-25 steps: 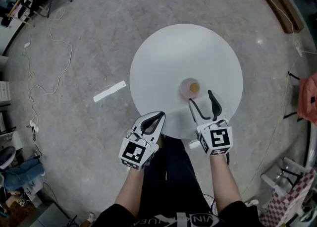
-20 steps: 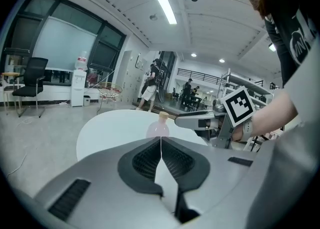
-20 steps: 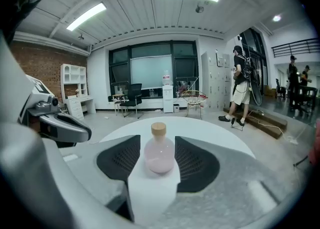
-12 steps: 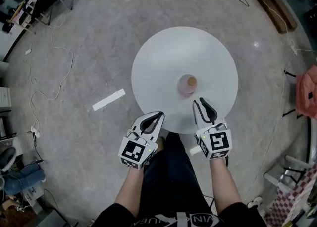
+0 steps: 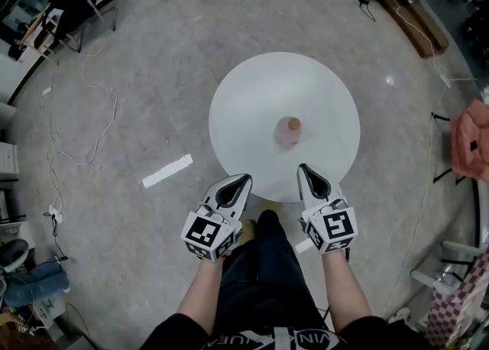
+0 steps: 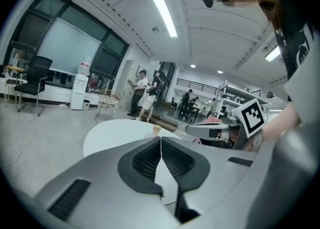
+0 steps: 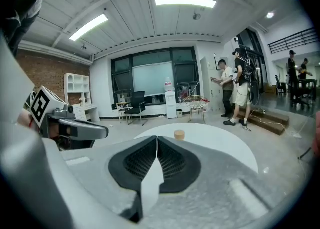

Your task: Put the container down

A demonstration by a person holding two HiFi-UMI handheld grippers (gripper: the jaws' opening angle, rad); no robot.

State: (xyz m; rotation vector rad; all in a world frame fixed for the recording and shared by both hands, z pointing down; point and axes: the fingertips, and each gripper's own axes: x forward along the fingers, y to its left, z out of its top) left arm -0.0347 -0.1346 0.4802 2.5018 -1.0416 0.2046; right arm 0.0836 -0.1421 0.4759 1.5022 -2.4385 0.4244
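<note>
Standing upright near the middle of the round white table, the pink container with a tan lid is well apart from both grippers. At the table's lower edge, the left gripper holds its jaws together on nothing, and the right gripper has just closed its jaws, likewise empty.

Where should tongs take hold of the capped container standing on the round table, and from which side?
Grip the container by its round body, below the tan cap, coming in level from the near edge of the table. It stands upright and alone, both flanks free. The right tongs, nearest, have just closed empty and need reopening.
</note>
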